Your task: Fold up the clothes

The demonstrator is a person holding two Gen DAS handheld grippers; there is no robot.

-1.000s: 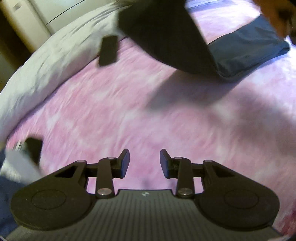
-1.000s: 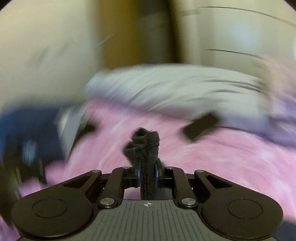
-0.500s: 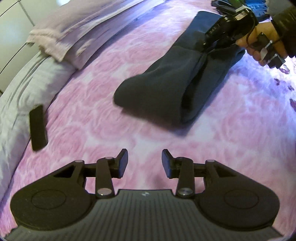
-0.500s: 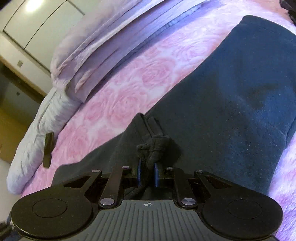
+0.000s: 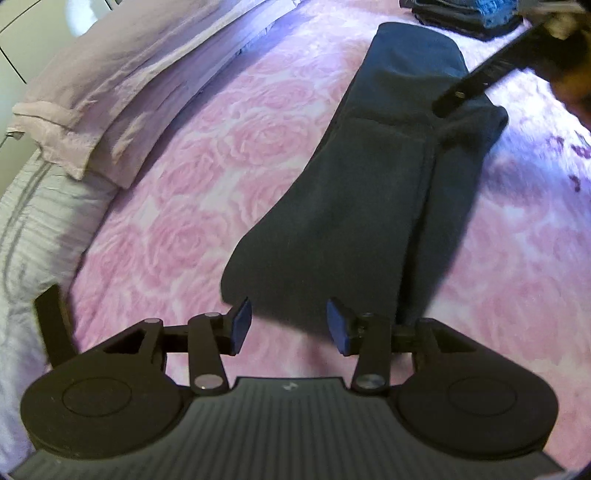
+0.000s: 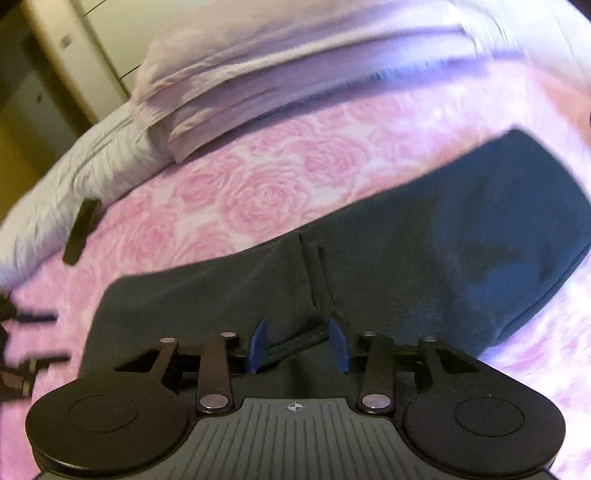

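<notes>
A dark navy garment (image 5: 354,206) lies folded lengthwise on the pink rose-patterned bedspread (image 5: 207,177); it also shows in the right wrist view (image 6: 443,258). My left gripper (image 5: 288,325) is open and empty, just short of the garment's near end. My right gripper (image 6: 297,345) is open, its jaws either side of a fold edge of the garment without pinching it. The right gripper also shows blurred in the left wrist view (image 5: 465,88), above the garment's far right edge.
Lilac pillows (image 5: 122,88) and a grey-white duvet (image 5: 33,229) lie along the bed's left side. A small black flat object (image 5: 51,325) rests near the duvet. A stack of folded dark and blue clothes (image 5: 465,14) sits at the far end of the bed.
My right gripper has opened and let go of the garment, which now lies flat on the bed. My left gripper has moved up to the garment's near end.
</notes>
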